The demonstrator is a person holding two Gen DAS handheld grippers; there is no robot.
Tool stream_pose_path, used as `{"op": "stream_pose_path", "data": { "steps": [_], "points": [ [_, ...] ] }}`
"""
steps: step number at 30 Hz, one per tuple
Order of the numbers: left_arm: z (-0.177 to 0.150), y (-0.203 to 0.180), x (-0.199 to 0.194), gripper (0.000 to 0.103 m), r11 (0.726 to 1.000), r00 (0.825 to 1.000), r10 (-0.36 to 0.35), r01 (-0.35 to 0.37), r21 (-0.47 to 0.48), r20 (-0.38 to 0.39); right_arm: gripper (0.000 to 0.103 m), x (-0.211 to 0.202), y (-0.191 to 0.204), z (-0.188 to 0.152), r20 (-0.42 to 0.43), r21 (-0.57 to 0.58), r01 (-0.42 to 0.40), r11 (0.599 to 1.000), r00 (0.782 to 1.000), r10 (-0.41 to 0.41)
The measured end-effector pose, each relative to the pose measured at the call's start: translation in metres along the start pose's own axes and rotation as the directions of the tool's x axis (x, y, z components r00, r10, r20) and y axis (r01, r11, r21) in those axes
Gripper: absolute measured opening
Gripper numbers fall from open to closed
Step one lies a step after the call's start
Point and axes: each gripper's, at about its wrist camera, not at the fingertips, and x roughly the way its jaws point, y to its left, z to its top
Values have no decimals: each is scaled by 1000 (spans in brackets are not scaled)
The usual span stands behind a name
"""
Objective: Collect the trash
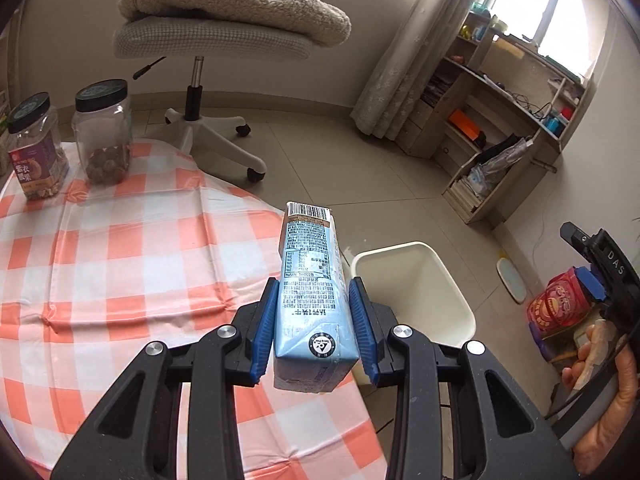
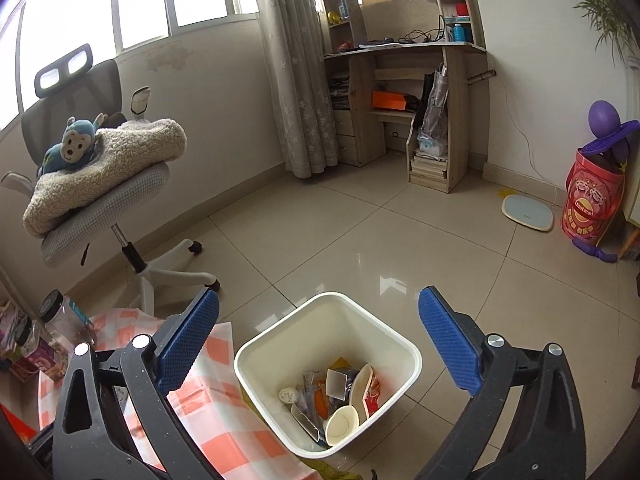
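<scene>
My left gripper is shut on a light blue drink carton, held lengthwise between the blue pads above the edge of the checked tablecloth. Just beyond it on the floor stands the cream waste bin. In the right wrist view my right gripper stands open wide above the same waste bin, with nothing between its fingers. Inside the bin lie several pieces of trash: paper cups, wrappers and a small carton. The right gripper also shows at the right edge of the left wrist view, held by a hand.
Two black-lidded jars stand at the table's far left. An office chair with a blanket and a plush monkey sits behind the table. A wooden desk, a floor scale and a red tin line the far wall.
</scene>
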Motion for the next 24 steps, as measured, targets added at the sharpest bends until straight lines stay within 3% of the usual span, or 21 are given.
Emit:
{"op": "stream_pose_path", "data": {
  "steps": [7,13,14,15,18,24],
  "points": [
    [17,-89,38,36,992,995,-95,97,84,-28,96,-23,-33,16,87,57,40,998,995,-45],
    [38,-143,76,36,979,980,-182,188,79,-81,96,-50,-65,24,198,171,63,983,975,-97],
    [40,-149,83,43,977,977,-188,197,80,-102,96,-54,-69,25,214,189,64,980,971,-104],
    [41,-155,89,56,978,976,-184,193,80,-115,96,-57,-73,26,229,201,66,977,967,-112],
    [39,-157,86,83,984,985,-150,157,84,-87,96,-64,-76,28,257,207,77,975,958,-130],
    [28,-129,67,90,994,997,-41,47,101,-58,96,-71,-64,25,284,168,69,983,952,-115]
  ]
}}
